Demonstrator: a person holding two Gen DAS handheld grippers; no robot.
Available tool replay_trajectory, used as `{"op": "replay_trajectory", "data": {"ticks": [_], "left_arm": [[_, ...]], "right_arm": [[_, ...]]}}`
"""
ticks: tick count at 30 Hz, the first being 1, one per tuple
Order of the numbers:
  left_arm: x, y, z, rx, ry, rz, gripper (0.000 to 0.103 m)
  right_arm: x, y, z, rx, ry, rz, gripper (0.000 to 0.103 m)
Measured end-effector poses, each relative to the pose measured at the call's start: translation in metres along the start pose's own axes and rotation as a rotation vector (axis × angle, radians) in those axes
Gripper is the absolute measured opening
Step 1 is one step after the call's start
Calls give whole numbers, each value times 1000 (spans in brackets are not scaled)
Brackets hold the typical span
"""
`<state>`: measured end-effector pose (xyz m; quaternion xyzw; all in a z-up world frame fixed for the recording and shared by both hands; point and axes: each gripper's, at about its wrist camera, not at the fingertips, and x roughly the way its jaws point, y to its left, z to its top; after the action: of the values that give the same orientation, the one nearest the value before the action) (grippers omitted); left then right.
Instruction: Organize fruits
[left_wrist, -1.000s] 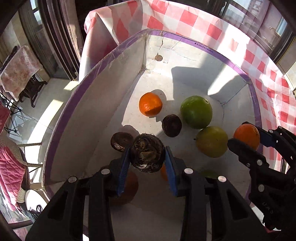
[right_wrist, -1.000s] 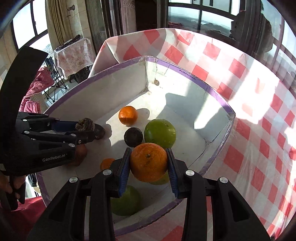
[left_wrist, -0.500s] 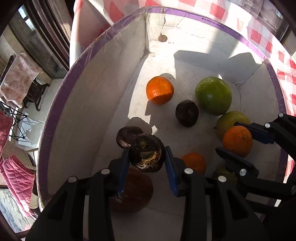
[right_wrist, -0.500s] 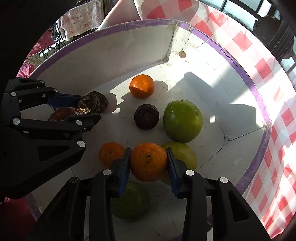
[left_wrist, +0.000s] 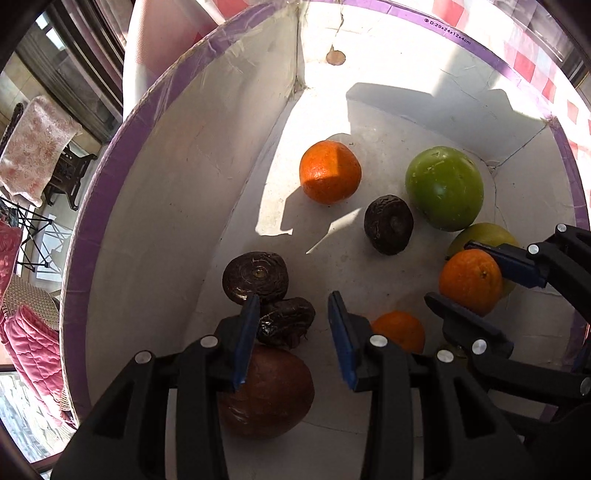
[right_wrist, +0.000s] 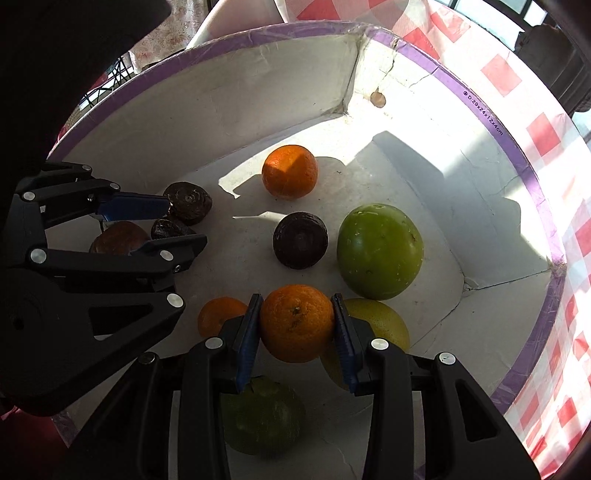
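1. My left gripper (left_wrist: 291, 325): jaws spread, gripping nothing. A shrivelled dark fruit (left_wrist: 286, 322) lies on the box (left_wrist: 177, 206) floor between the pads, against the left one.
2. My right gripper (right_wrist: 297, 323): clenched on an orange (right_wrist: 296, 322), low inside the box.
3. From that orange: big green fruit (right_wrist: 380, 251) at 1 o'clock, dark passion fruit (right_wrist: 300, 240) at 12, small orange (right_wrist: 218, 315) at 9.

Both tools are alike. The left tongs (left_wrist: 291, 334) and right tongs (right_wrist: 297, 334) are matte black plastic, each with two angular, skeletal arms that have cut-out openings. Round silver screws (left_wrist: 209, 341) stud the joints. Each finger ends in a flat, ribbed blue pad (right_wrist: 249, 341). No lettering, cables, sleeves or skin can be made out.
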<state>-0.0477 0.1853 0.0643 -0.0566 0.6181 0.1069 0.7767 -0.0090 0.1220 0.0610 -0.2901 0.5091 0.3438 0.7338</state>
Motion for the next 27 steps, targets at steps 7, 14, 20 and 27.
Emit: {"op": "replay_trajectory", "data": {"ticks": [7, 14, 20, 27], "left_arm": [[1, 10, 0, -28, 1, -12, 52], [-6, 20, 1, -46, -27, -32, 76], [-49, 36, -3, -54, -217, -93, 94], [-129, 43, -9, -94, -581, 39, 101]], "right_arm": [[-3, -8, -2, 27, -15, 1, 40], [-17, -28, -8, 119, -64, -43, 62], [-57, -43, -20, 211, -206, -86, 84], [-100, -50, -25, 288, -359, -53, 87]]}}
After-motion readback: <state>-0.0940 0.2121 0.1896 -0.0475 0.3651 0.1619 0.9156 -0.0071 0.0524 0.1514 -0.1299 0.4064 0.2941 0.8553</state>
